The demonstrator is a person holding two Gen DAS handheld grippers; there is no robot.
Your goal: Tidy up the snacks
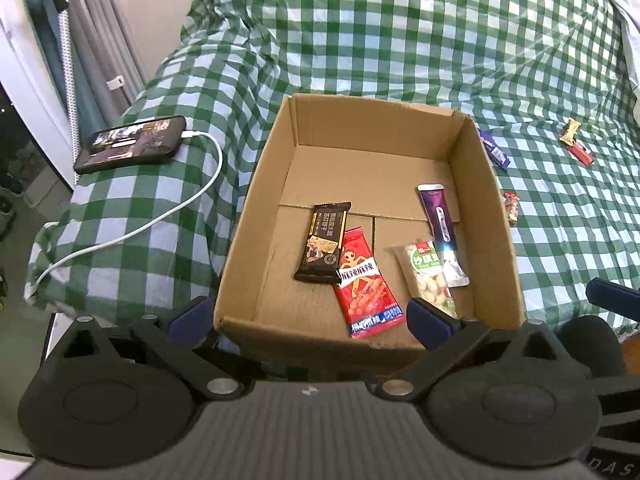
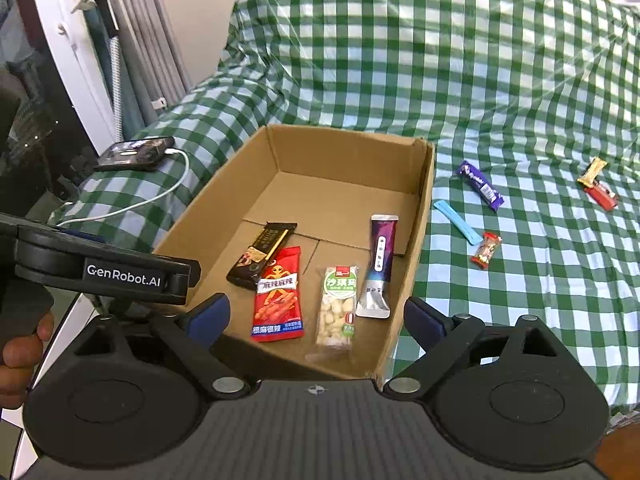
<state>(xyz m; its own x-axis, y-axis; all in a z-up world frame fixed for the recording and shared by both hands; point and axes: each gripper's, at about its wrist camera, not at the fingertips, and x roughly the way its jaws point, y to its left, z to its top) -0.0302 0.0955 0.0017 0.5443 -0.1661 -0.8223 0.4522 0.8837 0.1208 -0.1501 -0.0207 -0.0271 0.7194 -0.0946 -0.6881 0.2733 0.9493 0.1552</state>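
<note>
An open cardboard box (image 1: 496, 208) (image 2: 424, 200) sits on a bed with a green checked cover. On its floor lie a black bar (image 1: 324, 240) (image 2: 260, 254), a red packet (image 1: 366, 284) (image 2: 278, 296), a clear packet with a green label (image 1: 428, 276) (image 2: 338, 308) and a purple-and-silver sachet (image 1: 442, 232) (image 2: 380, 264). My left gripper (image 1: 310, 318) hangs open over the box's near wall, holding nothing. My right gripper (image 2: 316, 320) is open too, above the near right corner, also with nothing in it.
Loose snacks lie on the cover right of the box: a purple bar (image 2: 480, 185), a light blue stick (image 2: 458, 221), a small red candy (image 2: 487, 250), a gold piece (image 2: 592, 171) and a red piece (image 2: 602, 196). A phone (image 1: 132, 144) on a white cable (image 1: 160, 216) rests left of the box.
</note>
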